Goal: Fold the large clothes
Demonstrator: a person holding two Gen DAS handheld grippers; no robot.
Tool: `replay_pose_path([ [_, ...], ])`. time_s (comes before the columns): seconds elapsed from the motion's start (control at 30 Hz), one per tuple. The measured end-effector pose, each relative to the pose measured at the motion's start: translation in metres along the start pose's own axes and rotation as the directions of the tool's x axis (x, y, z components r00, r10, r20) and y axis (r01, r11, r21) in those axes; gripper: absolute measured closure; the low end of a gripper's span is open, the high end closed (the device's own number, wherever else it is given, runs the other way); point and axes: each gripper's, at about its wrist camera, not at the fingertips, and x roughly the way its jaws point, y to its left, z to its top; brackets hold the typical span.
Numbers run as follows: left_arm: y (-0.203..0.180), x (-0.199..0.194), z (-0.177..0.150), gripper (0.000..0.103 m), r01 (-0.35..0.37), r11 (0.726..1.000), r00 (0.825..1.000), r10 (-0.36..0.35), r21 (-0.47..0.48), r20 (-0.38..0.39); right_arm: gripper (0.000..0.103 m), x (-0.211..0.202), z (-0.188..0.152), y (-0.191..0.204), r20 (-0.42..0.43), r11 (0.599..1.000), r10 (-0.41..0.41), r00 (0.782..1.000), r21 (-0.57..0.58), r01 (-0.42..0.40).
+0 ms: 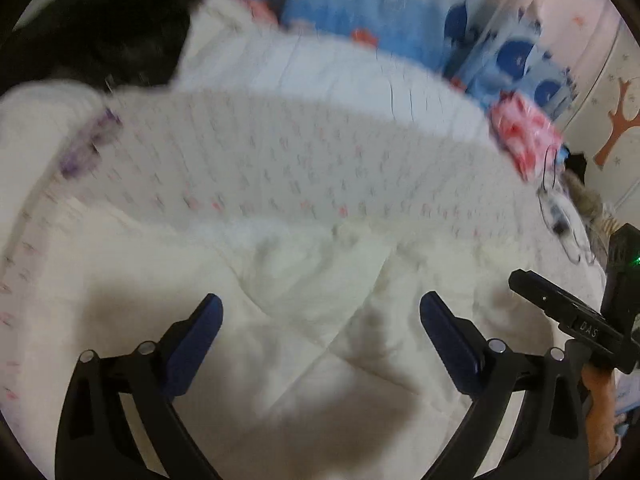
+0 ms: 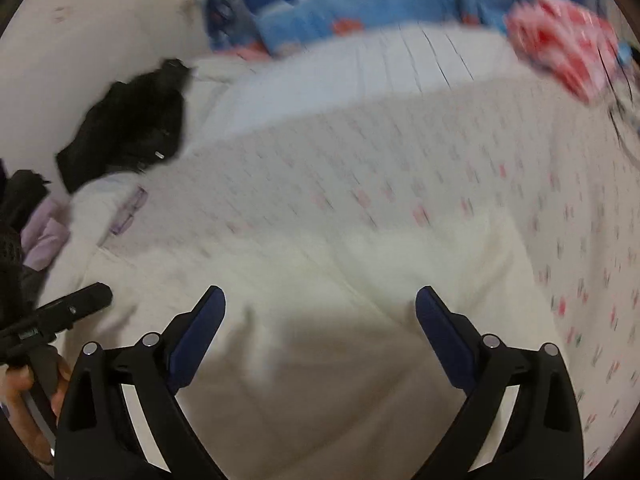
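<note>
On the bed (image 1: 280, 152), patterned sheet: one large white garment (image 1: 304, 280), lying crumpled directly below both tools. Left tool (image 1: 320, 312): jaws wide apart, nothing between them. Right tool (image 2: 320, 304): likewise apart and empty. Black garment (image 2: 128, 124) well apart, near the wall. Advice: find two matching edges or corners of the white garment, pinch each fully, then lift evenly so the fold lands flat.

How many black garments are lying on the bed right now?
1 for certain: a black garment at the bed's far left, near the wall. Another dark bundle sits at the right wrist view's left edge; blur leaves it unclear.
</note>
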Motion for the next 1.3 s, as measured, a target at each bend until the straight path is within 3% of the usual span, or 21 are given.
replay_pose_path([
  [0.1,0.023,0.006,0.01,0.007,-0.061,0.997,0.998,0.062,-0.049,0.018,0.009,0.029,0.013,0.026,-0.057,0.994,-0.04,0.998,-0.106,0.034],
  [0.17,0.051,0.04,0.0,0.008,-0.105,0.989,0.993,0.099,-0.104,-0.06,0.009,0.074,0.004,0.02,-0.177,0.984,-0.139,0.974,-0.139,0.115],
  [0.23,0.064,0.062,-0.009,0.007,-0.08,0.984,0.994,0.067,-0.162,-0.085,0.006,0.1,0.0,-0.003,-0.227,0.998,-0.059,0.972,-0.004,0.06],
  [0.33,0.05,0.064,-0.006,0.007,-0.137,0.985,0.986,0.126,-0.103,-0.107,0.006,0.104,0.003,-0.003,-0.249,0.996,-0.087,0.965,-0.012,0.087],
  [0.4,0.045,0.044,-0.007,0.008,-0.136,0.987,0.988,0.129,-0.086,-0.085,0.008,0.088,0.004,0.0,-0.255,0.997,-0.082,0.964,-0.014,0.081],
  [0.5,0.045,-0.019,-0.025,0.008,-0.124,0.991,0.991,0.126,-0.048,0.039,0.008,0.016,-0.003,-0.001,-0.126,1.0,0.012,0.992,0.011,-0.011],
  [0.57,0.041,-0.053,-0.042,0.007,-0.153,0.988,0.982,0.152,0.003,0.109,0.007,-0.042,-0.024,0.005,-0.023,0.999,0.018,1.0,-0.04,-0.019],
  [0.63,0.039,-0.073,-0.066,0.007,-0.19,0.981,0.972,0.183,0.034,0.144,0.007,-0.069,-0.051,0.004,0.015,0.999,0.001,1.0,-0.036,-0.001],
  [0.67,0.042,-0.072,-0.071,0.007,-0.206,0.978,0.97,0.199,0.037,0.137,0.007,-0.069,-0.069,-0.004,-0.001,0.999,-0.029,1.0,-0.022,0.029],
  [0.73,0.054,-0.043,-0.089,0.007,-0.221,0.975,0.975,0.22,0.039,0.032,0.007,-0.038,-0.097,-0.024,-0.108,0.997,-0.074,0.991,-0.021,0.072],
  [0.77,0.057,-0.032,-0.094,0.006,-0.221,0.974,0.975,0.221,0.046,0.007,0.006,-0.033,-0.108,-0.027,-0.083,0.998,-0.055,0.995,-0.042,0.052],
  [0.8,0.059,-0.027,-0.099,0.006,-0.211,0.977,0.977,0.21,0.038,0.024,0.006,-0.037,-0.111,-0.027,-0.056,0.998,-0.053,0.997,-0.045,0.05],
  [0.87,0.049,-0.032,-0.095,0.006,-0.27,0.961,0.963,0.27,0.062,0.006,0.006,-0.045,-0.102,-0.018,-0.112,0.996,-0.087,0.99,-0.036,0.084],
  [0.93,0.038,-0.045,-0.095,0.006,-0.262,0.962,0.965,0.263,0.077,0.003,0.007,-0.059,-0.095,-0.01,-0.126,0.999,-0.037,0.991,0.021,0.04],
  [1.03,0.02,-0.069,-0.104,0.006,-0.269,0.953,0.963,0.263,0.138,0.06,0.007,-0.097,-0.102,0.019,-0.032,0.999,0.023,0.999,-0.024,-0.024],
  [1.1,0.013,-0.082,-0.113,0.006,-0.266,0.949,0.963,0.254,0.171,0.088,0.007,-0.108,-0.114,0.033,-0.019,0.996,0.048,0.999,-0.078,-0.049],
  [1.2,0.018,-0.077,-0.119,0.006,-0.233,0.957,0.972,0.228,0.174,0.048,0.006,-0.068,-0.144,0.031,-0.188,0.989,-0.033,0.982,-0.147,0.005],
  [1.27,0.029,-0.058,-0.127,0.006,-0.192,0.964,0.979,0.202,0.186,-0.037,0.006,-0.073,-0.151,0.035,-0.16,0.982,-0.039,0.986,-0.187,0.009],
  [1.3,0.032,-0.059,-0.129,0.006,-0.186,0.964,0.981,0.194,0.192,-0.027,0.006,-0.08,-0.145,0.036,-0.187,0.989,-0.042,0.981,-0.15,0.014],
])
